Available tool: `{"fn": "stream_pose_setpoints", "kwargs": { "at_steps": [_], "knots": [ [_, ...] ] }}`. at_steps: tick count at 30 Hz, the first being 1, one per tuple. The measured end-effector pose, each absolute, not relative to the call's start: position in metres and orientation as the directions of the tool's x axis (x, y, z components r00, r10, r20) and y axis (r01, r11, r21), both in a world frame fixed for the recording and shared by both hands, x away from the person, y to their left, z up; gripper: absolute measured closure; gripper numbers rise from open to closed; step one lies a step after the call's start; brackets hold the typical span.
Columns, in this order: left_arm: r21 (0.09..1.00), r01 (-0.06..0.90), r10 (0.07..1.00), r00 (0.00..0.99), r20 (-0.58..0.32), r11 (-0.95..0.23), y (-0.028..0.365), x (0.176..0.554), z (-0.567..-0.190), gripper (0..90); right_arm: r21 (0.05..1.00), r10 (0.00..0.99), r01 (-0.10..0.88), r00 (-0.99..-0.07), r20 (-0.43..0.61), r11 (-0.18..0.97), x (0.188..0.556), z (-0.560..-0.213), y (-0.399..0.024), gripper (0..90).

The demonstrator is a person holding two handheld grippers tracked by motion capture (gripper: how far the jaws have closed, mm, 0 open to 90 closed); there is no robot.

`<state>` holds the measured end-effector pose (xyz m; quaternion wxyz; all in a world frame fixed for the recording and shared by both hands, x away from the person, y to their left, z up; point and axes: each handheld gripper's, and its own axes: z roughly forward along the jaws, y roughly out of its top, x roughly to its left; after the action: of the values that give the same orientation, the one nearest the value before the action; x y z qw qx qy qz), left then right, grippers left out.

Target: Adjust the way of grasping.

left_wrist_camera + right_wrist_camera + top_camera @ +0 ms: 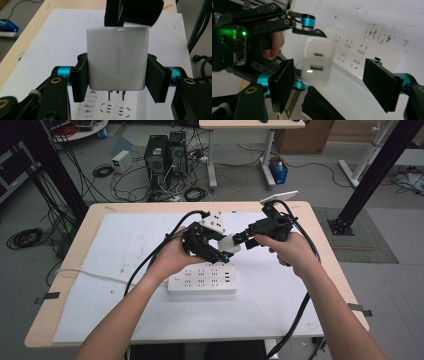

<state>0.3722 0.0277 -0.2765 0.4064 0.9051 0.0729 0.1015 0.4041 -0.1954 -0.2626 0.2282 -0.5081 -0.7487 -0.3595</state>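
Two grippers meet over the middle of the high view, and between them is a white charger (226, 243), held in the air above the power strip (202, 281). The left gripper (117, 79) is clamped on it – in the left gripper view the black pads press both flanks of the block, its metal prongs pointing down toward the strip's sockets below. The right gripper (336, 82) stands with its jaws apart around the charger's port end, the pads clear of it (a blurred white block, centre of the right gripper view).

By my reading the pick-up is done and a hand-over or a joint steadying is under way; the plugging-in is not yet done – no prong is in any socket.

The strip lies on a white sheet (125, 245) spread over a light wooden table (95, 212), lower centre of the high view; the sheet is stained with brown specks near the strip. Behind the table, upper left of the frame, stand computer towers (165, 155) amid tangled cables on a grey floor.
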Motion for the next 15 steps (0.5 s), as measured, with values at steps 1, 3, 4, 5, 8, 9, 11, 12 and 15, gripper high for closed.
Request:
{"fn": "stream_pose_setpoints", "kwargs": {
  "at_steps": [1, 3, 4, 5, 8, 9, 11, 12, 15],
  "knots": [
    [0.75, 0.05, 0.215, 0.969, 0.125, -0.659, 0.028, 0.372, -0.277, 42.6, 0.303, 0.592, 0.926, -0.378, 0.712, 0.226, 0.405, -0.264, -0.193, 28.0],
    [0.753, 0.046, 0.215, 0.968, 0.129, -0.657, 0.024, 0.371, -0.278, 42.6, 0.296, 0.587, 0.927, -0.374, 0.718, 0.229, 0.405, -0.265, -0.191, 33.0],
    [0.751, 0.043, 0.213, 0.968, 0.131, -0.659, 0.023, 0.371, -0.278, 42.6, 0.294, 0.59, 0.925, -0.381, 0.712, 0.242, 0.405, -0.266, -0.189, 34.6],
    [0.747, 0.032, 0.21, 0.967, 0.146, -0.665, 0.022, 0.371, -0.278, 42.6, 0.284, 0.592, 0.926, -0.378, 0.712, 0.25, 0.406, -0.268, -0.186, 41.4],
    [0.745, 0.023, 0.21, 0.965, 0.159, -0.667, 0.022, 0.37, -0.278, 42.5, 0.29, 0.586, 0.923, -0.385, 0.713, 0.254, 0.406, -0.27, -0.184, 45.6],
    [0.745, 0.023, 0.21, 0.965, 0.159, -0.667, 0.022, 0.37, -0.278, 42.5, 0.285, 0.58, 0.925, -0.379, 0.721, 0.25, 0.407, -0.271, -0.183, 45.6],
    [0.744, 0.011, 0.211, 0.962, 0.174, -0.668, 0.022, 0.369, -0.278, 42.5, 0.292, 0.573, 0.922, -0.386, 0.722, 0.253, 0.407, -0.272, -0.181, 57.3],
    [0.737, -0.01, 0.207, 0.957, 0.203, -0.676, 0.022, 0.367, -0.277, 42.5, 0.289, 0.571, 0.924, -0.382, 0.727, 0.251, 0.408, -0.272, -0.181, 59.5],
    [0.728, -0.029, 0.206, 0.95, 0.233, -0.685, 0.022, 0.365, -0.277, 42.4, 0.285, 0.556, 0.928, -0.371, 0.744, 0.239, 0.409, -0.274, -0.182, 61.6]
  ]
}}
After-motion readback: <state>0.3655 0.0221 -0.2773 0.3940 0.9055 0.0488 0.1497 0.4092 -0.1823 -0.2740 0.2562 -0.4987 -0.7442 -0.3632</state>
